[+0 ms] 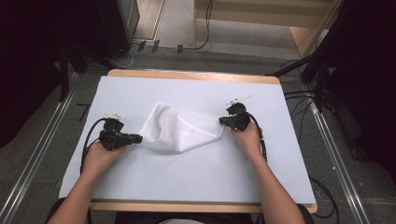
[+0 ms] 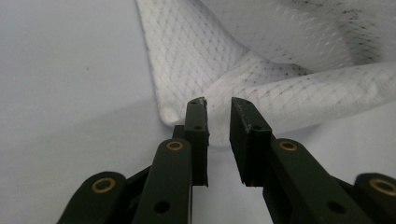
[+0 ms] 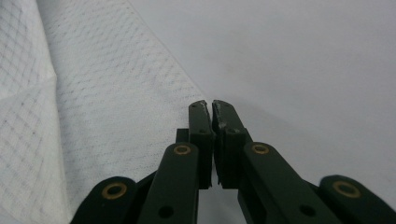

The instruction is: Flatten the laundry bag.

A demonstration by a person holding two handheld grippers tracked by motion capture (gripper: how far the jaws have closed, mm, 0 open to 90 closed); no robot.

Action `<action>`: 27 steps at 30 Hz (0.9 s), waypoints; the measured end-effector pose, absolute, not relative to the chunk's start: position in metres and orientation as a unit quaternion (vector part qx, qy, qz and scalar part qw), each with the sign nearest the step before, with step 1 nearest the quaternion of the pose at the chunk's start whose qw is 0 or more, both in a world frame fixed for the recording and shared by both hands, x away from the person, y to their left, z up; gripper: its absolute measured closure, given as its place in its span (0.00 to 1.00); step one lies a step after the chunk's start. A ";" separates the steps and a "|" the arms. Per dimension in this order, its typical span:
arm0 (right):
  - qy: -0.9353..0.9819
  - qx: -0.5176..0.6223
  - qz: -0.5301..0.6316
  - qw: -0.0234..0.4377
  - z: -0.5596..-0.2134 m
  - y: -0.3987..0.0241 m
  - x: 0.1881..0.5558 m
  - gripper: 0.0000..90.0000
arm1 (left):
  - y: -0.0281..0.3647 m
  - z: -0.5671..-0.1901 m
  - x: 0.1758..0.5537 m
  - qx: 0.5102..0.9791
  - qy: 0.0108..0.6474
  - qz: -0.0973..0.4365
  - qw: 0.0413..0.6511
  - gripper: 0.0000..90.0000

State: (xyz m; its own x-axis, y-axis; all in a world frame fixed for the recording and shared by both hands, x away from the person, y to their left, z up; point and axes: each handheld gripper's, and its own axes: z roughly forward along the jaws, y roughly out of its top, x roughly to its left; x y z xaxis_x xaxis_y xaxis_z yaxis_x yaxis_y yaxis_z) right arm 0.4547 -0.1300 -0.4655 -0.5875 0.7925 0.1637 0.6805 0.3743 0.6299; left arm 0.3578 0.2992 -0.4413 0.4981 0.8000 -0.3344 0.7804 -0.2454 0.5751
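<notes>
A white mesh cloth (image 1: pixel 177 128) lies crumpled in the middle of the white table cover (image 1: pixel 196 177). My left gripper (image 1: pixel 138 138) points at the cloth's left corner. In the left gripper view its jaws (image 2: pixel 218 102) stand a little apart, with the folded cloth (image 2: pixel 280 93) just beyond and under the tips and no pad pressing on it. My right gripper (image 1: pixel 222 121) sits at the cloth's right corner. Its jaws (image 3: pixel 209 103) are shut, and the cloth's edge (image 3: pixel 93 93) runs up to the left tip. No cloth shows between them.
The wooden table rim (image 1: pixel 187 74) shows at the far edge. Black cables (image 1: pixel 261 140) trail from both grippers over the cover. Dark stands (image 1: pixel 322 74) and floor rails (image 1: pixel 42 154) flank the table. Bare cover lies in front of and behind the cloth.
</notes>
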 end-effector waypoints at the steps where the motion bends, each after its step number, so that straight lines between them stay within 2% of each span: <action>1: 0.820 0.453 0.339 0.084 -0.466 -0.133 0.456 0.98 | 0.299 -0.440 0.358 0.788 0.500 0.018 0.359 0.86; 10: 0.804 0.477 0.344 0.088 -0.466 -0.156 0.469 0.96 | 0.294 -0.435 0.360 0.787 0.496 0.017 0.365 0.83; 16: 0.806 0.468 0.348 0.099 -0.457 -0.155 0.464 0.81 | 0.284 -0.421 0.367 0.789 0.487 0.017 0.373 0.74; 23: 0.801 0.461 0.370 0.091 -0.440 -0.152 0.453 0.76 | 0.269 -0.414 0.383 0.798 0.476 0.029 0.369 0.68; 27: 0.808 0.445 0.378 0.079 -0.428 -0.131 0.445 0.72 | 0.265 -0.414 0.385 0.799 0.476 0.040 0.365 0.61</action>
